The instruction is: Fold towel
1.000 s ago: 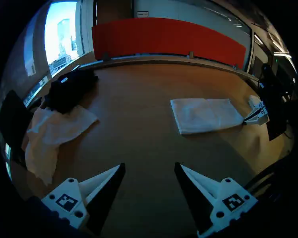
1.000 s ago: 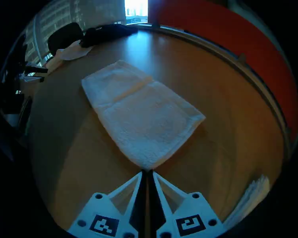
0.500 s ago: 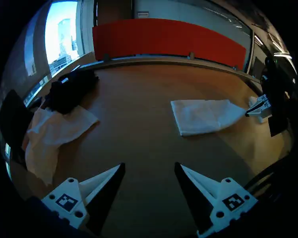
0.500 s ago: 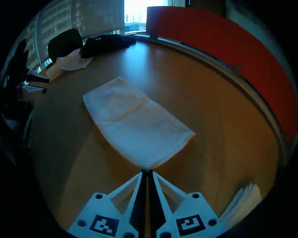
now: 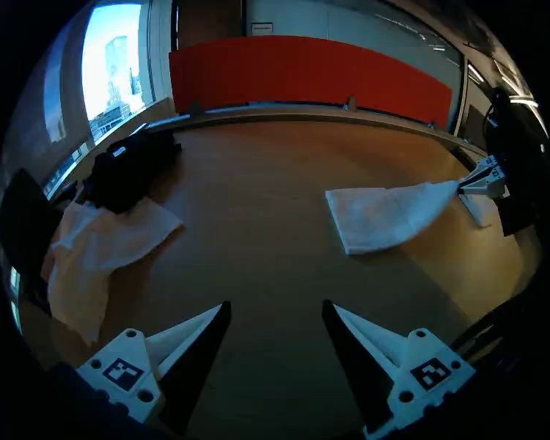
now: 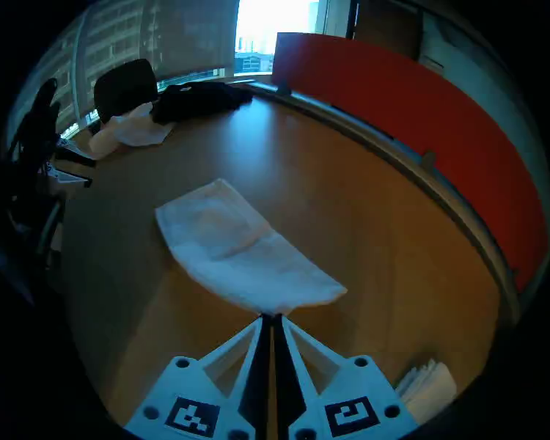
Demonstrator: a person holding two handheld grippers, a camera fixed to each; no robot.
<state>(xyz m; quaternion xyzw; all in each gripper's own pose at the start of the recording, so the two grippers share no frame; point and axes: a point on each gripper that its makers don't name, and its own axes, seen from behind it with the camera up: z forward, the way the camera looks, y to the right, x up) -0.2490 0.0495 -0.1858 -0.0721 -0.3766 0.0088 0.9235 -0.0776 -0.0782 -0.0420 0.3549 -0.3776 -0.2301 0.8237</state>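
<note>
White terry cloth is pinched at 1 corner by the right gripper (image 6: 273,320), whose 2 fingers are pressed together with no gap seen between them. The left gripper (image 5: 276,306) is held low over bare wood, well apart from the cloth, with its 2 fingers spread wide and nothing between them. The pinched corner of the towel (image 6: 231,253) is held raised off the wooden table (image 6: 392,279), while the rest sags down and lies flat farther out. A step across its middle suggests that it is already doubled. The towel is judged light, soft and limp: it can be expected to drape from any single held point and to drag along the wood rather than keep its shape. A 2nd hold is therefore advised on the neighbouring corner of the same short edge, so that the edge can be carried over evenly, and a pinch through all layers is judged safer than 1 on the top layer alone. Near the right gripper, a small stack of folded white cloths (image 6: 425,385) is seen at the table edge. Farther off, a crumpled cream cloth (image 5: 99,249) and a black garment (image 5: 132,165) are seen by the far corner, and a red panel (image 5: 312,73) and a bright window (image 5: 117,66) are seen beyond the table.
</note>
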